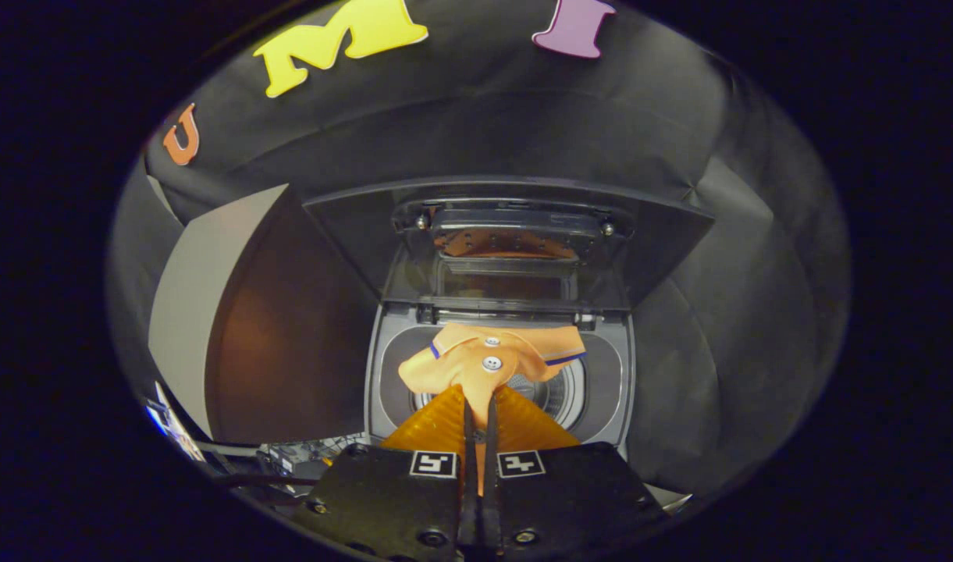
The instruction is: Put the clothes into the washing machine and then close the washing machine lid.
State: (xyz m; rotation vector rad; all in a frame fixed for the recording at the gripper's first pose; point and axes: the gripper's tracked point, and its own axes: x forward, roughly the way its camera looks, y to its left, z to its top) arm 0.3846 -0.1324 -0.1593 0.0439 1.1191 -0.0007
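While pinched between the fingers (480,410), orange shirt (488,361) bunched, white buttons, over open washing machine (382,375)

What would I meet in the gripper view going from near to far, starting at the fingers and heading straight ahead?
Fingers, shut on the orange shirt → the shirt hanging over the washing machine drum → the hinge edge at the back of the opening → the raised lid → the black cloth wall.
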